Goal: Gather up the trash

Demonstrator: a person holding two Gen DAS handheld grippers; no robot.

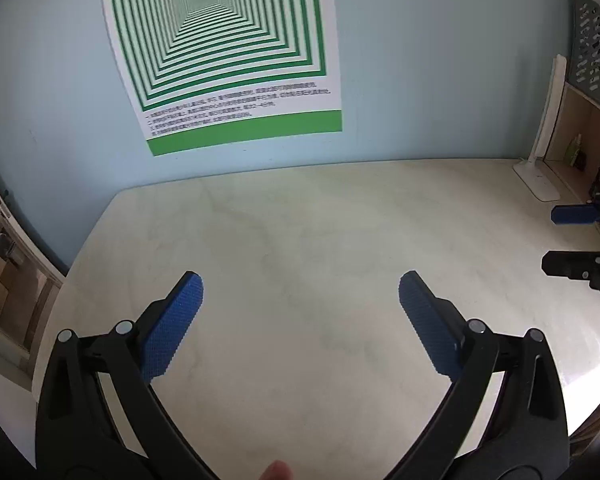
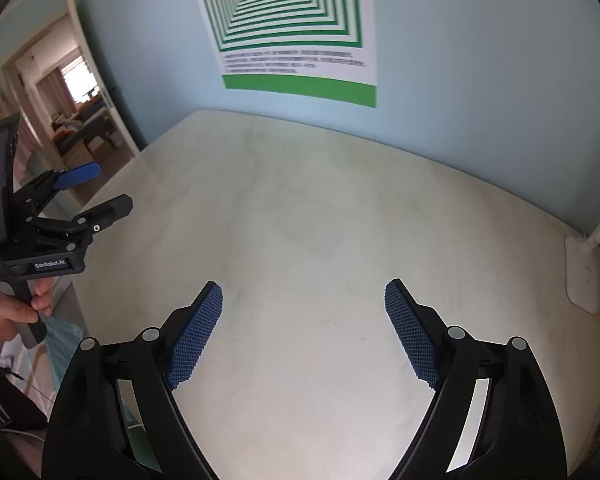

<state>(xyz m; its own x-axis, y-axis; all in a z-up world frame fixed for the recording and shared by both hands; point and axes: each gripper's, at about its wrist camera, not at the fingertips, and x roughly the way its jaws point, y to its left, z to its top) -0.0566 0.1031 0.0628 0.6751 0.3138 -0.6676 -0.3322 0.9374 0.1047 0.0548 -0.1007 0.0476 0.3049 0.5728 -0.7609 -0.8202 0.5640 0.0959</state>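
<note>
No trash shows in either view. My left gripper (image 1: 300,286) is open and empty above the pale marble-like table (image 1: 300,220), its blue pads wide apart. My right gripper (image 2: 303,290) is also open and empty above the same table (image 2: 300,200). The right gripper shows at the right edge of the left wrist view (image 1: 560,240), its fingers apart. The left gripper shows at the left of the right wrist view (image 2: 112,186), held by a hand, its fingers apart.
A green-striped poster (image 1: 228,52) hangs on the light blue wall behind the table. A white desk lamp (image 1: 540,160) stands at the table's back right, next to a wooden shelf (image 1: 588,136). An open doorway (image 2: 72,112) lies to the left.
</note>
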